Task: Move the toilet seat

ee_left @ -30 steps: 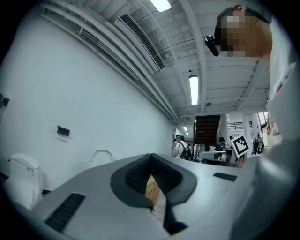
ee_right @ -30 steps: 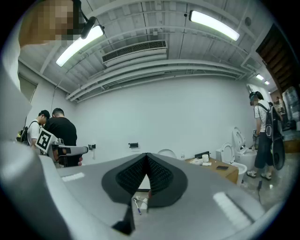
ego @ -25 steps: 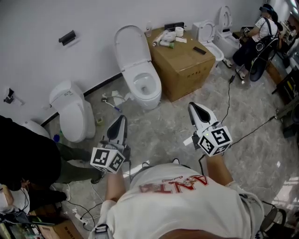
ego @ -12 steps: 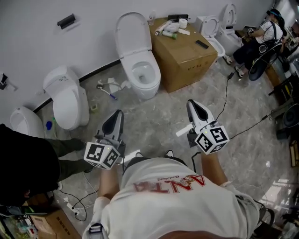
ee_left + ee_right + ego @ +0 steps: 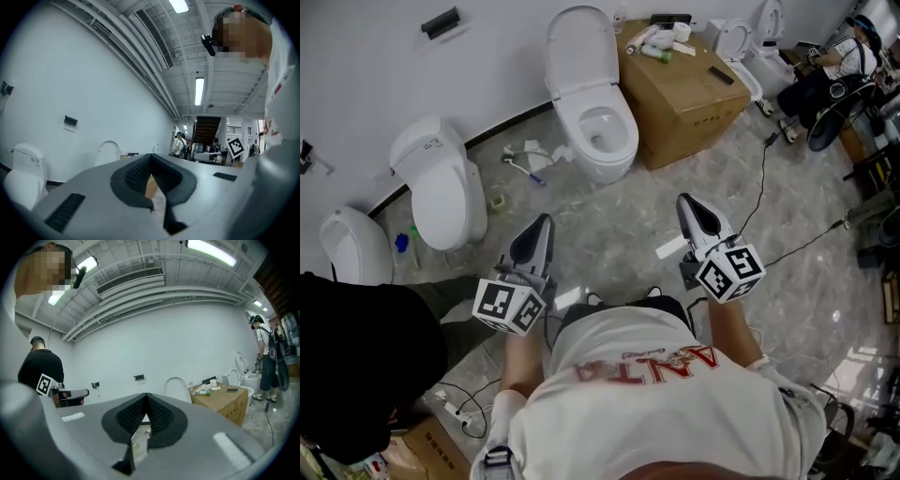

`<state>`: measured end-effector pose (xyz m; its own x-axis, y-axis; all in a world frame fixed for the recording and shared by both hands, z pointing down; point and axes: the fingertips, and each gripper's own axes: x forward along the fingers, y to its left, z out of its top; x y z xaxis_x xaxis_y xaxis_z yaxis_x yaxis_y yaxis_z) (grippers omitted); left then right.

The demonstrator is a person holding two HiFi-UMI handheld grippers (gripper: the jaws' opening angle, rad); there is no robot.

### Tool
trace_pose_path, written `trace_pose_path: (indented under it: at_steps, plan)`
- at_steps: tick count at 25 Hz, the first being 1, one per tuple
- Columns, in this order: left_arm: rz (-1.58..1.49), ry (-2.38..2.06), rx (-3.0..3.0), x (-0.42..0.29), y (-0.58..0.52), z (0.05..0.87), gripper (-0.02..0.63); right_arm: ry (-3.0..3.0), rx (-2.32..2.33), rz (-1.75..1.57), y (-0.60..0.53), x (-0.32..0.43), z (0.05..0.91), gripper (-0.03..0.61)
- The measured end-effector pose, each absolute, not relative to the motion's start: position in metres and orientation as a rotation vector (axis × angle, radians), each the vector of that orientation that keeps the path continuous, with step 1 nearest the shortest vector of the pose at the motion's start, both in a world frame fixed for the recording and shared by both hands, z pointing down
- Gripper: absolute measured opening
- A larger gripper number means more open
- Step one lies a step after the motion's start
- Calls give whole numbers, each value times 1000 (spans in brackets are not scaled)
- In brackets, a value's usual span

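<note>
The grey marbled floor (image 5: pixel 628 225) carried an open toilet (image 5: pixel 600 141) just beside a cardboard box (image 5: pixel 684 103), a closed toilet (image 5: pixel 441 192) and a black cable (image 5: pixel 763 178).

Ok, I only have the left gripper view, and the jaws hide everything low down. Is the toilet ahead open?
Observer: Yes. The head view shows the toilet with its lid raised and the bowl open.
Operator: Any trip hazard nearby?
Observer: A black cable lies to the right of the cardboard box.
Operator: And the right gripper?
Observer: The right gripper is shut, with nothing between its jaws.
</note>
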<state>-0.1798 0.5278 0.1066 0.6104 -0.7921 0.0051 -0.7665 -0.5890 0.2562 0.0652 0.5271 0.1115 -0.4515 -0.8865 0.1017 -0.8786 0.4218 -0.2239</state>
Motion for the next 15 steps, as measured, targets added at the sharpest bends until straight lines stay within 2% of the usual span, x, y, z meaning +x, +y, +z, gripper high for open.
trace_pose_path:
  at_steps: [15]
  plan:
    - [-133, -1266, 2524, -202, 473, 142, 8, 2740, -1560, -463, 461, 23, 136, 2]
